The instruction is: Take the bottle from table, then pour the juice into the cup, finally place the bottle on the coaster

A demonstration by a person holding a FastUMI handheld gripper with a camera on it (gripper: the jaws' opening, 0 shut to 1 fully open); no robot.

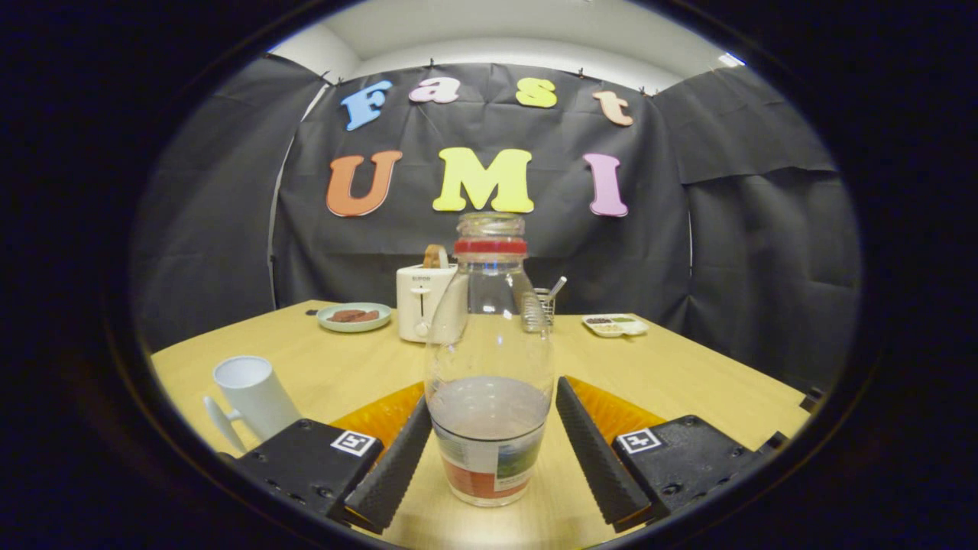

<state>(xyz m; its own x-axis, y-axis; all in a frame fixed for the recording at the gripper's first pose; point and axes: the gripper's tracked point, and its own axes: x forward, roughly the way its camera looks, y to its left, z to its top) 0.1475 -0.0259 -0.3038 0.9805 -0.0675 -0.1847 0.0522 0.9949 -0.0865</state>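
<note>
Status: early stage, grasp not yet secured.

The clear glass bottle with a red neck band and a printed label [489, 367] stands upright on the light wooden counter [688, 374], uncapped, with a low level of pale pinkish juice in its lower part. The tongs [489, 466] are spread, one finger on each side of the bottle's lower body. The left finger lies against or just beside the glass; the right finger stands slightly apart from it. Both fingers do not press on the bottle, so it counts as bracketed, not held. The bottle's base appears to rest on the counter; no lift is evident.

The white handled cup [252, 397] stands near the left finger, to the left of the bottle and tilted in the fisheye view. Its interior is not visible enough to confirm contents; judged from the unheld bottle, pouring has not begun.

An orange disc, probably the coaster [382, 416], lies on the counter beneath and behind the fingers, just behind the bottle. Whether the bottle overlaps its edge cannot be determined.

Beyond the bottle stand a white toaster [420, 302], a pale green plate with brown food [354, 315] and a small white tray [615, 325].

Remaining steps, as judged:
1. Close the tongs on the bottle and lift.
2. Pour into the cup.
3. Set the bottle on the coaster.
</note>
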